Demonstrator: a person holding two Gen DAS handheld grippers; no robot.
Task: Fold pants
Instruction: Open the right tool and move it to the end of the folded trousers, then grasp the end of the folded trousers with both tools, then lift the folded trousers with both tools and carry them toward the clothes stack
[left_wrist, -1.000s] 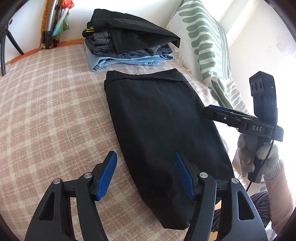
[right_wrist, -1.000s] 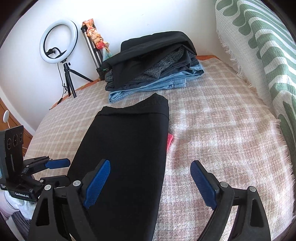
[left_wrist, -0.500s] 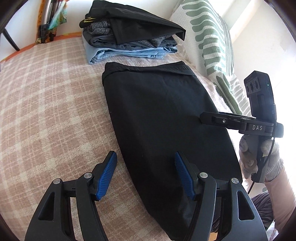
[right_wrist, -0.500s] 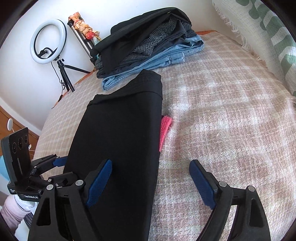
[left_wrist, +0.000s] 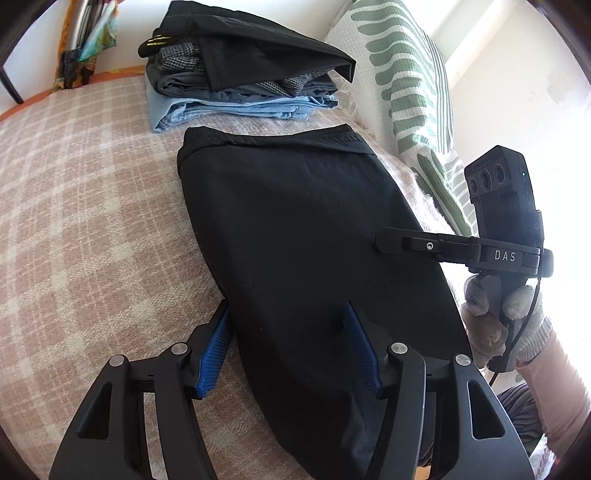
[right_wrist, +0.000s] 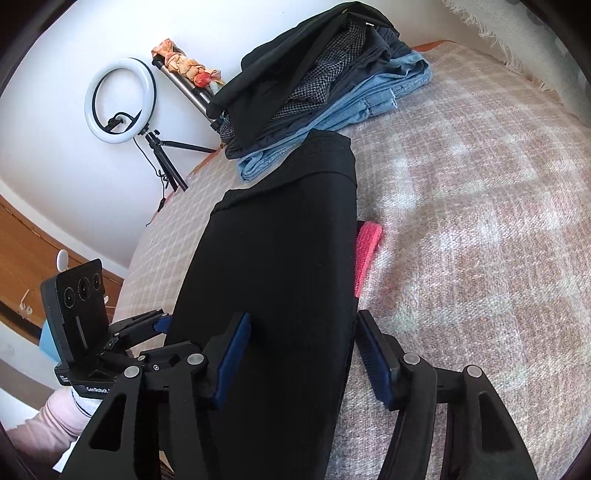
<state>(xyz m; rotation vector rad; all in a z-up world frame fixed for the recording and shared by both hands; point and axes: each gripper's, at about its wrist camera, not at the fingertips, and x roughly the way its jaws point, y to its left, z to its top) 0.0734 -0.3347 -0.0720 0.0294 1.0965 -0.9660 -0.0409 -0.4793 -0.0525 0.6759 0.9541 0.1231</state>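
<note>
Black pants (left_wrist: 306, 236) lie lengthwise on a plaid bed (left_wrist: 81, 206); the left gripper (left_wrist: 288, 347) and right gripper (right_wrist: 303, 354), jaws apart, straddle opposite edges. Closing on one layer could skew the fold.

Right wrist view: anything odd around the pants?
Yes: a pink strip sticks out from under the right edge of the black pants on the blanket, partly hidden. What it is can't be told.

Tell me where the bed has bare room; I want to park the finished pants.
Bare blanket lies right of the black pants, and more left of them. Crowded: the clothes stack at the far end, pink cloth by the pants.
</note>
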